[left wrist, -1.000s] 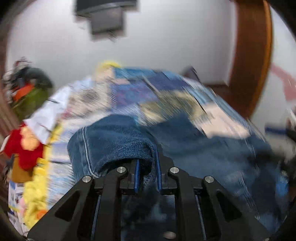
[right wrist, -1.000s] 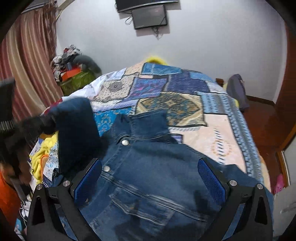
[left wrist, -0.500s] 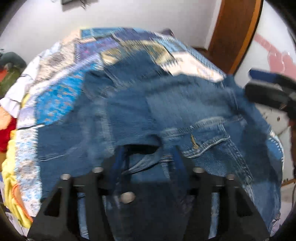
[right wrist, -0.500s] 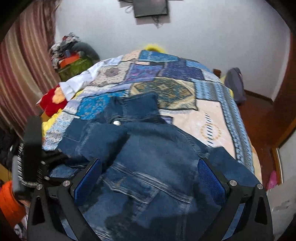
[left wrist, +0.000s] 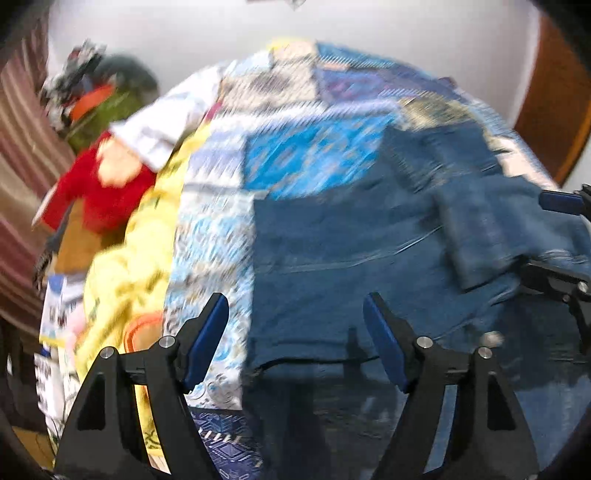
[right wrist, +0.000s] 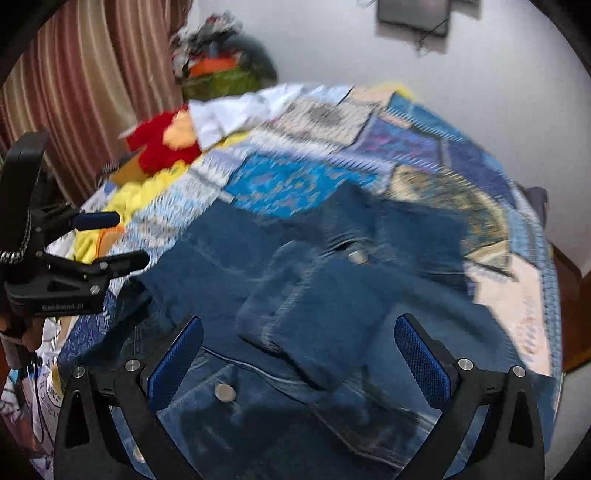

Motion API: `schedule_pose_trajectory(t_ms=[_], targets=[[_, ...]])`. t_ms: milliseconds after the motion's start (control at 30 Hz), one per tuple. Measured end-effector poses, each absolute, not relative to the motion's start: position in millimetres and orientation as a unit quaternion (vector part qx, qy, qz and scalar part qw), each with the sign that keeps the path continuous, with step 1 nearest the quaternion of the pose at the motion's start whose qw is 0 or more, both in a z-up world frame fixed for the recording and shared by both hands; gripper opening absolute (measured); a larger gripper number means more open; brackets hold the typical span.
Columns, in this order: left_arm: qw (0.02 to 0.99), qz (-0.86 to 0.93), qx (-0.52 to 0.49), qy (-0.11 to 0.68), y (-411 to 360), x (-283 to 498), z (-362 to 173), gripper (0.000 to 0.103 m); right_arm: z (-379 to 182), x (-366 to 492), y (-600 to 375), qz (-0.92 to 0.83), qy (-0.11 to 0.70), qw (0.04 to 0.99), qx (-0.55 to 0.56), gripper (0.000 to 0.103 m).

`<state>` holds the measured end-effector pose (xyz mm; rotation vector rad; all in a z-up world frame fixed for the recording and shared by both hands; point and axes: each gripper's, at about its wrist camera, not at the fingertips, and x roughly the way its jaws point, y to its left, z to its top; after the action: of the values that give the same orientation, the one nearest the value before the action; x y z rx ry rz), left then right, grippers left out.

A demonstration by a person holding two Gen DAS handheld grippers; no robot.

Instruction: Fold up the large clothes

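Note:
A blue denim jacket [right wrist: 317, 295] lies spread on the patchwork bedspread [right wrist: 295, 181], one sleeve [right wrist: 306, 325] folded across its front. My right gripper [right wrist: 299, 328] hovers open above that folded sleeve, nothing between its blue pads. My left gripper [left wrist: 295, 310] hangs over the jacket's [left wrist: 351, 258] left edge. Its jaws are opening, with cloth below them but none pinched. The right wrist view shows the left gripper [right wrist: 125, 240] at the left, off the jacket's side. My right gripper [left wrist: 565, 240] shows at the right edge of the left wrist view.
A red plush toy [right wrist: 162, 144], yellow cloth [left wrist: 125, 258] and a white garment [right wrist: 236, 110] lie along the bed's left side. A clothes pile [right wrist: 218, 70] and striped curtain [right wrist: 85, 88] stand beyond. A dark screen [right wrist: 413, 14] hangs on the wall; wooden door [left wrist: 554, 110] at right.
The left gripper let go of the denim sleeve, which now lies folded on the jacket, and swung left with its jaws spreading. The right gripper dropped closer to the jacket.

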<state>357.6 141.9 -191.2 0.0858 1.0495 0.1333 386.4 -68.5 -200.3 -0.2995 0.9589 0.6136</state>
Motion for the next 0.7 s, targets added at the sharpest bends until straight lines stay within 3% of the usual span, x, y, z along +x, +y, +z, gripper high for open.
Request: schedule_pose_trajectory(t_ms=[133, 267, 367, 500, 700], targets=[[0.842, 0.085, 0.032, 0.532, 163.5, 363.6, -234.5, 0.075, -244.2, 402.4, -41.7, 0.274, 0.498, 0.801, -0.186, 0.103], [0.825, 0.084, -0.008, 0.559, 178.9, 367.4, -267.8, 0.075, -268.0, 415.8, -38.7, 0.266, 0.542, 0.774, -0.192, 0.093], [0.825, 0.085, -0.022, 0.558, 180.2, 366.3, -278.1, 0.076, -263.8, 424.4, -50.0, 0.259, 0.545, 0.781, -0.161, 0.075], [0.827, 0.090, -0.005, 0.554, 175.0, 365.1, -280.3, 0.076, -252.0, 432.4, -66.3, 0.244, 0.538, 0.796, -0.132, 0.039], [0.826, 0.086, -0.009, 0.556, 175.8, 363.9, -280.5, 0.076, -211.4, 431.5, -106.4, 0.222, 0.500, 0.834, -0.069, 0.030]])
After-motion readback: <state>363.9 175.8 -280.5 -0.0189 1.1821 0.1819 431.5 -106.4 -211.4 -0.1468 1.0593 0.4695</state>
